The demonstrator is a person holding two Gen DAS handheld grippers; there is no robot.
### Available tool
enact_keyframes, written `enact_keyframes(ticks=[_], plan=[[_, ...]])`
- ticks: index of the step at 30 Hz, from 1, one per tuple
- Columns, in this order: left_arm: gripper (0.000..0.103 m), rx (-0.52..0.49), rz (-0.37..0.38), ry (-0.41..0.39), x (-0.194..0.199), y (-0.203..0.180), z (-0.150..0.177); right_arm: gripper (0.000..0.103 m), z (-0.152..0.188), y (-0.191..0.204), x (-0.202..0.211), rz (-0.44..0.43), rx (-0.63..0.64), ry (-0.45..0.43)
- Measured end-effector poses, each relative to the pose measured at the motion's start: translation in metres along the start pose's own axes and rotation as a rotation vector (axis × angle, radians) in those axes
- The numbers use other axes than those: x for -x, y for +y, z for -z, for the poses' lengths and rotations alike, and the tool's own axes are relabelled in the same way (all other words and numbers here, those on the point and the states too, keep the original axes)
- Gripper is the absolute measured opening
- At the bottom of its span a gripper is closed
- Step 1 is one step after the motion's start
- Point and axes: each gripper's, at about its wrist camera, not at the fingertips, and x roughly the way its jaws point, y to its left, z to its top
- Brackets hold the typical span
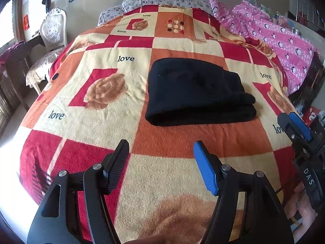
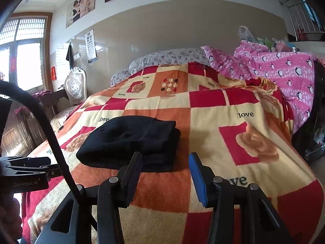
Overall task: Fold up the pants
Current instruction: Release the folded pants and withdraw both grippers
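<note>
The black pants (image 1: pixel 195 93) lie folded into a compact stack on the patterned blanket (image 1: pixel 101 126); they also show in the right wrist view (image 2: pixel 132 142). My left gripper (image 1: pixel 161 154) is open and empty, held above the blanket a little in front of the pants. My right gripper (image 2: pixel 165 166) is open and empty, just in front of the near edge of the folded pants; it shows at the right edge of the left wrist view (image 1: pixel 292 126). The left gripper shows at the left edge of the right wrist view (image 2: pixel 30 162).
A pink penguin quilt (image 1: pixel 280 38) is heaped along the right side of the bed. Floral pillows (image 1: pixel 162 0) lie at the head. A white chair (image 1: pixel 52 30) and a dark desk stand left of the bed. A black cable (image 2: pixel 40 118) crosses the right wrist view.
</note>
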Motion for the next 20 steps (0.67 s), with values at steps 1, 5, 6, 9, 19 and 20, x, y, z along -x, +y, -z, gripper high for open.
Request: enact_keyframes(ticks=[1, 5, 6, 9, 19, 20], plan=[[0.066, -0.005, 0.001, 0.004, -0.001, -0.002, 0.001, 0.046, 0.000, 0.002, 0.001, 0.005, 0.010, -0.003], [0.066, -0.015, 0.011, 0.008, -0.004, -0.007, 0.003, 0.046, 0.002, 0.011, 0.003, 0.019, 0.050, -0.007], [0.066, -0.018, 0.010, 0.007, -0.004, -0.008, 0.004, 0.046, 0.002, 0.012, 0.004, 0.022, 0.057, -0.008], [0.066, -0.022, 0.010, 0.001, -0.004, -0.009, 0.004, 0.046, 0.002, 0.013, 0.005, 0.029, 0.065, -0.013], [0.066, -0.013, -0.007, -0.049, 0.000, -0.005, 0.003, 0.046, 0.002, 0.014, 0.005, 0.036, 0.069, -0.007], [0.066, -0.011, 0.001, -0.039, -0.001, -0.005, 0.003, 0.046, 0.002, 0.014, 0.005, 0.037, 0.071, -0.005]])
